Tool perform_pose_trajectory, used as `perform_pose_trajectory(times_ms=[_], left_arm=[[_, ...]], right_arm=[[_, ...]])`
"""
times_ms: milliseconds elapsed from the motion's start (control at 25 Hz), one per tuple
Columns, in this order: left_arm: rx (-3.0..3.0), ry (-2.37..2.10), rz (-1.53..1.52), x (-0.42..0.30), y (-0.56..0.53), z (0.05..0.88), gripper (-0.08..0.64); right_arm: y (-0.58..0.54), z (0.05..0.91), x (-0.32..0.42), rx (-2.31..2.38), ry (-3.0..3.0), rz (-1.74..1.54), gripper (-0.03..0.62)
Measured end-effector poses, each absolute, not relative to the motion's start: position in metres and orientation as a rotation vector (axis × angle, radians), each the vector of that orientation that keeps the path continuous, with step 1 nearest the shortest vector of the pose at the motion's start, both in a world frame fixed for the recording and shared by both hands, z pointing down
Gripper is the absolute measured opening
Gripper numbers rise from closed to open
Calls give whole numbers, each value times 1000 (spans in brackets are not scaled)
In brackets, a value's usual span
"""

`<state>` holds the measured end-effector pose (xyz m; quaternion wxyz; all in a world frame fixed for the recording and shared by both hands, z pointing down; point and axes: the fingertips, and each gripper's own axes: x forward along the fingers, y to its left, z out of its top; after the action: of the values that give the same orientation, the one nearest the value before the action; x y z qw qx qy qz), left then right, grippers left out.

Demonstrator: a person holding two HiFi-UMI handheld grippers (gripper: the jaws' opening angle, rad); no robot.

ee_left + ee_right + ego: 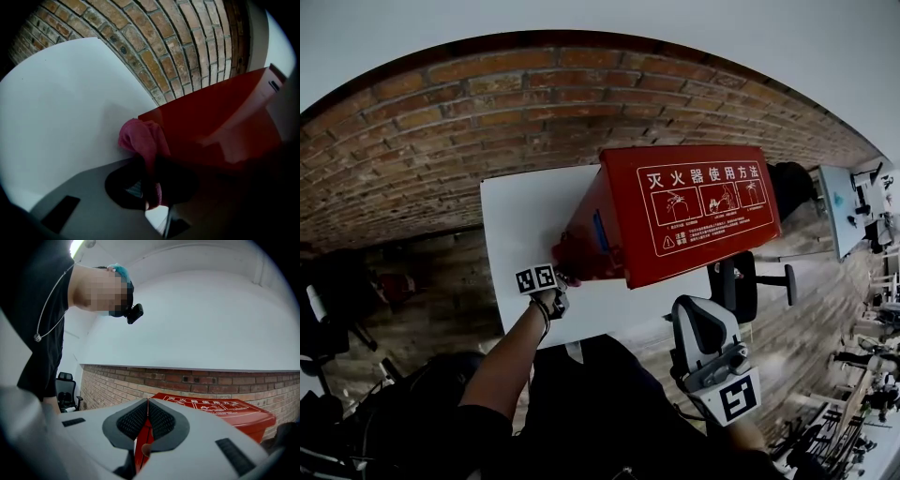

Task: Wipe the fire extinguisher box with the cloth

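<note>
In the head view my left gripper (562, 292) is out at the near left corner of the red fire extinguisher box (703, 211). The box covers the far right part of a white panel (525, 225), with a brick wall (487, 122) behind it. Its lid, printed with white instructions, faces up at me. My right gripper (698, 323) hangs low on my right, well apart from the box, and an office chair (741, 286) stands just past it.

In the left gripper view my 2 fingers (122, 185) are clamped on a pink cloth (140, 138). It bunches out ahead of them, against the corner where the box's red side (211, 122) meets the white panel (70, 103).

In the right gripper view the 2 fingers (161, 420) are pressed together, pads touching, with nothing between them. Past them is the box (211, 408), lid up, at the foot of the brick wall (140, 380). A person in a black shirt (42, 310) leans in from the left.
</note>
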<state>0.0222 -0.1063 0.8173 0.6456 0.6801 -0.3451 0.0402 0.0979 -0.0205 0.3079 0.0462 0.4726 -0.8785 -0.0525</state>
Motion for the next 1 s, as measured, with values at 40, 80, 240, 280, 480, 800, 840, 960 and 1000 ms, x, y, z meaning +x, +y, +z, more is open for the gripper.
perform_pose_trajectory(times_ms=[40, 80, 240, 280, 480, 800, 840, 960, 1000], left_arm=[[1551, -784, 81, 22, -108, 814, 91], [1553, -783, 72, 22, -109, 811, 91], [1559, -784, 49, 21, -111, 801, 92], [1559, -784, 43, 21, -111, 798, 92], [1563, -778, 3, 20, -113, 784, 92], [1576, -758, -59, 19, -116, 757, 91], [1576, -755, -68, 19, -116, 753, 91], [1575, -743, -96, 19, -116, 740, 91], [1576, -738, -105, 19, -116, 735, 92]], right_arm=[[-21, 308, 97, 1441, -2684, -160, 21], [-21, 308, 97, 1440, -2687, -159, 21], [-23, 308, 95, 1431, -2696, -156, 21], [-23, 307, 95, 1430, -2698, -155, 21], [-25, 306, 93, 1422, -2711, -158, 21], [-26, 306, 92, 1423, -2724, -155, 21], [-26, 306, 92, 1425, -2723, -154, 21], [-25, 306, 93, 1426, -2723, -150, 21], [-25, 306, 93, 1426, -2724, -150, 21]])
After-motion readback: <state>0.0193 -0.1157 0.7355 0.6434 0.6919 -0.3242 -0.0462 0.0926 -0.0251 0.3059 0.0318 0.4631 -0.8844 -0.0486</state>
